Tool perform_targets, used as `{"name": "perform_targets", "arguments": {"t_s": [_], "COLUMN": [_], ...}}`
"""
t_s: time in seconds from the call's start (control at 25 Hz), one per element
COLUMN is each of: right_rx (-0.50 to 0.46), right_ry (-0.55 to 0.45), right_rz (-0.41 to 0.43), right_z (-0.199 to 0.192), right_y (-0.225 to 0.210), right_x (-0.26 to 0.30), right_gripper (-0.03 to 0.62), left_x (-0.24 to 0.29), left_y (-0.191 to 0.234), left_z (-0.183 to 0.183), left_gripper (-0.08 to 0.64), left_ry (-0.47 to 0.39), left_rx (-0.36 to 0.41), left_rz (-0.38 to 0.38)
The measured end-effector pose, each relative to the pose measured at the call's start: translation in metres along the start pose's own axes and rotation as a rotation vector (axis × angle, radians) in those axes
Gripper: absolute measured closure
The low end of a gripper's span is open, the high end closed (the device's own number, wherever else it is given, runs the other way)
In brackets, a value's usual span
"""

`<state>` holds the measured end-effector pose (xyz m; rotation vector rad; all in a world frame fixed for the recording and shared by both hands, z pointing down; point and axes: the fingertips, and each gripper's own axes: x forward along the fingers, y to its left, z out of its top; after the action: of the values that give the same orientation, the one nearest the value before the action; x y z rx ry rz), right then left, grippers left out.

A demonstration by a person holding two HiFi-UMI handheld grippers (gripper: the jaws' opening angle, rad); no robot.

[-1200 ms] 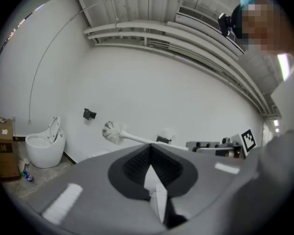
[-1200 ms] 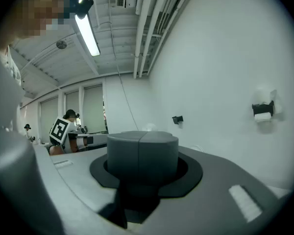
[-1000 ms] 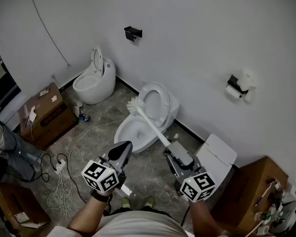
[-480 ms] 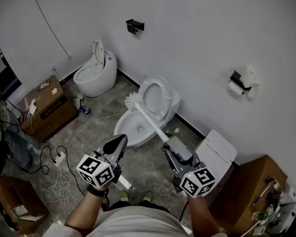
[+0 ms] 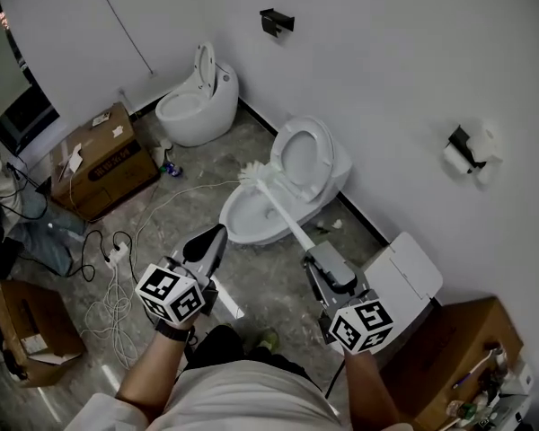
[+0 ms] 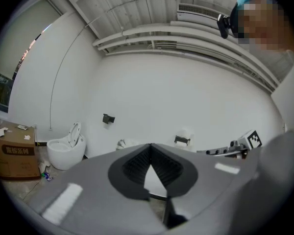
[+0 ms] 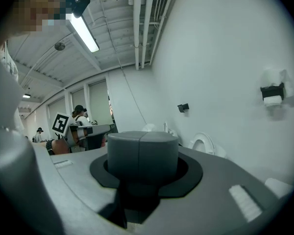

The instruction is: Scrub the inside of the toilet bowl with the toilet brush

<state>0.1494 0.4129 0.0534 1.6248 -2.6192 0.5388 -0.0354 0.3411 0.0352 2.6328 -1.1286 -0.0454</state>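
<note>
Toilet brush (image 5: pixel 283 215) between right gripper (image 5: pixel 314 262) fingers, full length toward toilet bowl (image 5: pixel 230 224) in head view alone; left gripper (image 5: pixel 217 236) fingers together.

A spare toilet (image 5: pixel 196 108) stands near a cardboard box (image 5: pixel 103 158) and tangled cables (image 5: pixel 113 305).

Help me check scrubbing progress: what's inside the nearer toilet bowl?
Only bare white porcelain shows inside the white ceramic toilet bowl; the white long-handled toilet brush covers a strip.

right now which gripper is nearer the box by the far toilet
Left. The left gripper hangs over the floor to the right of the box. The right gripper, shut on the brush, is farther right again, on the left gripper's far side.
</note>
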Motion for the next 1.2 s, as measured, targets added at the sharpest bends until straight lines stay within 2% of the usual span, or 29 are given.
{"name": "perform_targets", "arguments": {"t_s": [0.24,0.52,0.88,1.2], "right_rx": [-0.012,-0.007,-0.033,-0.068], "right_ry": [0.041,0.101,0.218,0.392], "right_rz": [0.001,0.000,-0.035,-0.075], "right_z": [-0.012,-0.029,-0.052,-0.090], "right_y": [-0.010,-0.017,-0.037,-0.064], "right_x": [0.011,0.046,0.128,0.217], "right_gripper": [0.426,0.425,0.426,0.425], "left_x": [0.005,0.018,0.070,0.128], "left_y": [0.004,0.035,0.111,0.192], "left_z": [-0.016,-0.022,-0.041,-0.069], "left_gripper": [0.555,0.555,0.555,0.554], "left_ry": [0.023,0.023,0.047,0.084], "left_rx": [0.003,-0.007,-0.037,-0.067], "left_rz": [0.019,0.036,0.021,-0.026]}}
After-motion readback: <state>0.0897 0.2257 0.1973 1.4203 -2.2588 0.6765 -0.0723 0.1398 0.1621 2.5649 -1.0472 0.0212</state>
